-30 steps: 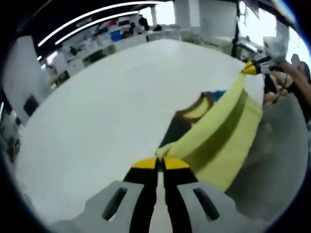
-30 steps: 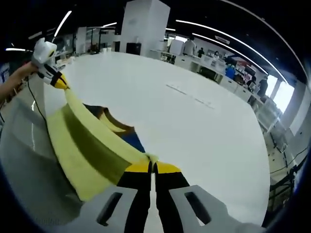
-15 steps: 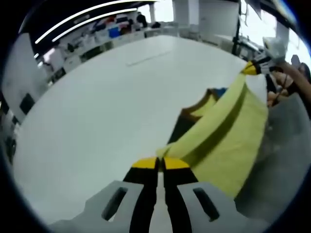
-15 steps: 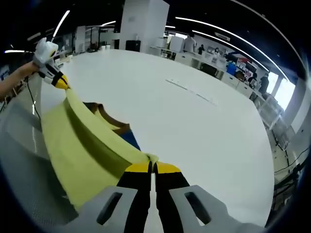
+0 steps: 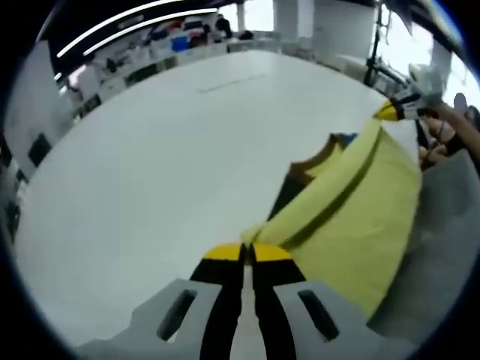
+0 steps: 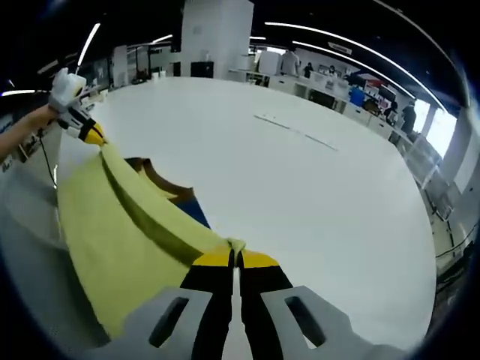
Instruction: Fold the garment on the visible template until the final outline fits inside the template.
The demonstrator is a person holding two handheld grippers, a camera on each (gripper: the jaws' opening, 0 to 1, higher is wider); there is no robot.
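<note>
A yellow garment (image 5: 352,210) with a brown collar and a blue patch hangs stretched above a large white table (image 5: 150,165). My left gripper (image 5: 248,253) is shut on one corner of its edge. My right gripper (image 6: 236,259) is shut on the other corner of the garment (image 6: 127,225). In the left gripper view the right gripper (image 5: 396,110) comes in at the upper right, pinching the far corner. In the right gripper view the left gripper (image 6: 84,129) comes in at the upper left, held by a hand. The cloth sags between the two and folds over itself.
The white table (image 6: 315,195) spreads wide, with a faint line marked on it (image 6: 294,133). Its near edge lies under the garment. Desks, shelves and people stand far behind it. A grey surface (image 5: 442,225) lies at the right of the left gripper view.
Both grippers keep their hold on the garment. The cloth has swung a little further over the table and hangs flatter, showing more of the yellow face.
</note>
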